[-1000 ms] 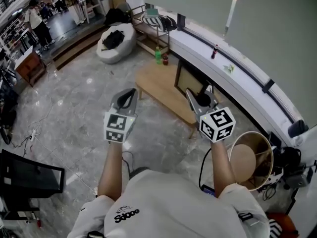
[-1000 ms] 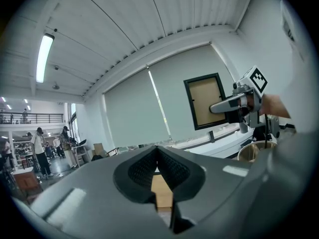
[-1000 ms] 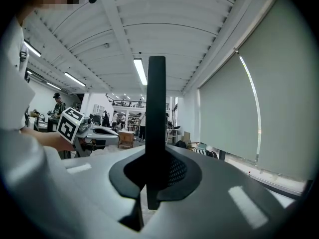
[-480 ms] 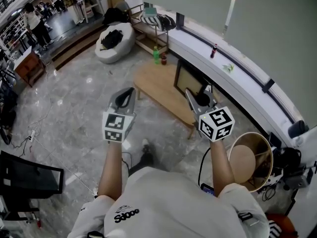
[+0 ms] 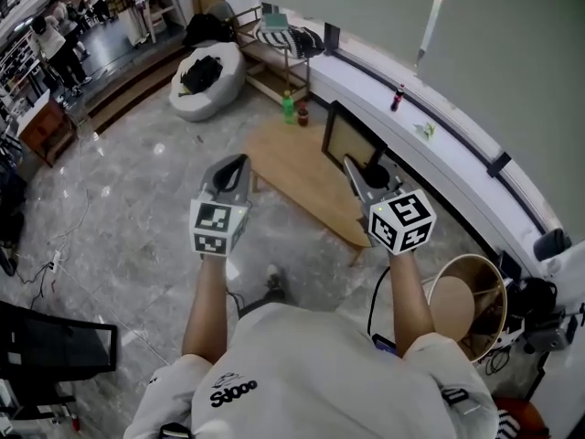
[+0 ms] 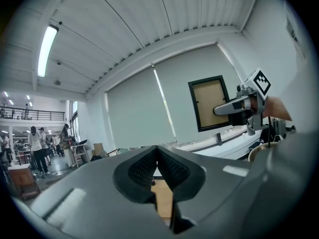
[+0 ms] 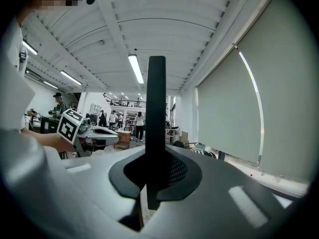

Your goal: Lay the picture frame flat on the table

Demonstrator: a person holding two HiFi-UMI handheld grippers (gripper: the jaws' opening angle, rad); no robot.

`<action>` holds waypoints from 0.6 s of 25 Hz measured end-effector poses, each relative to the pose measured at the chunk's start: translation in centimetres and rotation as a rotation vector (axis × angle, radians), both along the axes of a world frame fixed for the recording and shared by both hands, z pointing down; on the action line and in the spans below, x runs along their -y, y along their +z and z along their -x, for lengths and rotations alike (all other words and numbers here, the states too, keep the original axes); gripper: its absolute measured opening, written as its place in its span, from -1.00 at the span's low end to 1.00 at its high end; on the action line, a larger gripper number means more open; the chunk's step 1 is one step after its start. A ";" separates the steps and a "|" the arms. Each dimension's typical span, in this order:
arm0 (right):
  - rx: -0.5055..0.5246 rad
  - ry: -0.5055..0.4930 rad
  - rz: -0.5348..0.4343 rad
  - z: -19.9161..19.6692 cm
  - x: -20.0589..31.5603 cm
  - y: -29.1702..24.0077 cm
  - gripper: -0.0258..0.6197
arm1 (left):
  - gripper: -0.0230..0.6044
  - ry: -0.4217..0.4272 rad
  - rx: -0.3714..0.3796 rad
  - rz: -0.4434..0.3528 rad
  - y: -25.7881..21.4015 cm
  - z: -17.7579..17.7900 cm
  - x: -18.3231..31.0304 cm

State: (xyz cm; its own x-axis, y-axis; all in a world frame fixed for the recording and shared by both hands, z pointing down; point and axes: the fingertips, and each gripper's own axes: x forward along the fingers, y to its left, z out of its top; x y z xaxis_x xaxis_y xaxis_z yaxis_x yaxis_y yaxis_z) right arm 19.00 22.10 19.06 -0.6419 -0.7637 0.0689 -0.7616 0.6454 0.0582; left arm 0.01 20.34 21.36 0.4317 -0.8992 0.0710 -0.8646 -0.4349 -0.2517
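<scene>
The picture frame (image 5: 350, 138) is up in the air and stands up straight, so it is not lying flat yet. The right gripper (image 5: 358, 174) holds it by its bottom edge, and its 2 fingers (image 7: 175, 171) pinch the thin dark edge tight. I think it is held this way so it can be carried over and then tipped down. In the right gripper view the frame rises straight up from between the fingers, edge on. The left gripper (image 5: 236, 167) holds nothing. Its fingers (image 6: 142, 168) are pressed together, and the frame is well apart from them, off to that gripper's right. It looks like it is just waiting. The low wooden counter (image 5: 292, 167) is below and in front of both grippers. I cannot tell if the frame is right over it or just past its far side.
</scene>
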 end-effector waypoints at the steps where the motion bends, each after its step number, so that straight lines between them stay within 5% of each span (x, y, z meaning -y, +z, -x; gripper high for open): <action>1: 0.002 -0.002 -0.002 0.5 1.1 -0.2 -0.88 | -0.89 0.000 0.001 -0.002 -0.1 0.4 1.1; 15: -0.008 -0.010 0.007 6.6 14.4 -1.5 -0.88 | -0.89 -0.022 0.002 0.010 -0.4 7.4 14.8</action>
State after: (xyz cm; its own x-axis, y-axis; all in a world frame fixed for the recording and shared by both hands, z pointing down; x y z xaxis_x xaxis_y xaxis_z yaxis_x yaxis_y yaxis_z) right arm 12.36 7.71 17.59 -0.6490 -0.7566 0.0797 -0.7545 0.6535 0.0597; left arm -7.37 5.50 20.95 0.4113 -0.9078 0.0814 -0.8735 -0.4181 -0.2494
